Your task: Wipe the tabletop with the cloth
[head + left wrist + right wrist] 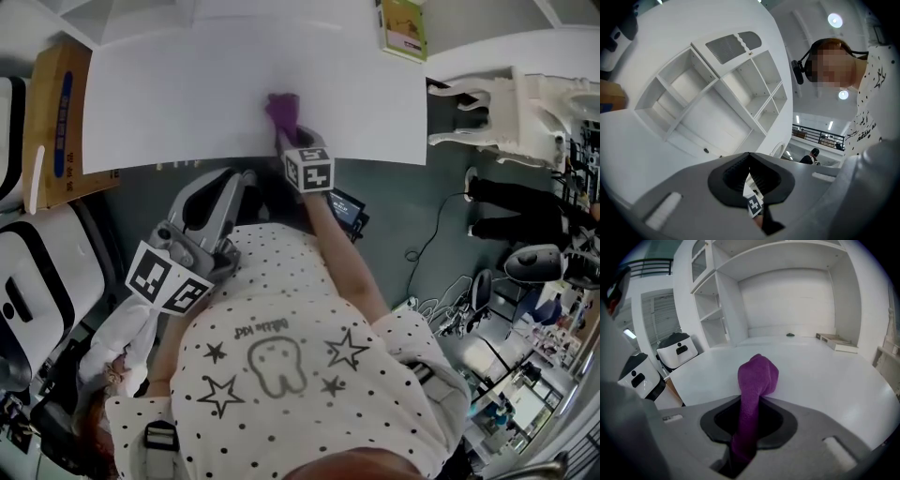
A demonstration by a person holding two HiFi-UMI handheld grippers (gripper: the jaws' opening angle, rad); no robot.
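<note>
The purple cloth (282,110) lies bunched on the white tabletop (187,84) close to its near edge. My right gripper (285,134) is shut on the purple cloth from the near side, with its marker cube just off the table edge. In the right gripper view the purple cloth (756,380) runs up out of the closed jaws of my right gripper (751,401), and its balled end rests on the tabletop (825,376). My left gripper (242,178) hangs below the table edge by the person's body, shut and holding nothing. In its own view my left gripper (749,161) points up at white shelves.
A cardboard box (56,112) stands at the table's left end. A green booklet (404,26) lies at the far right corner. White carved furniture (506,103) stands to the right. White rounded machines (37,281) stand at the left. Wall shelves (787,291) rise behind the table.
</note>
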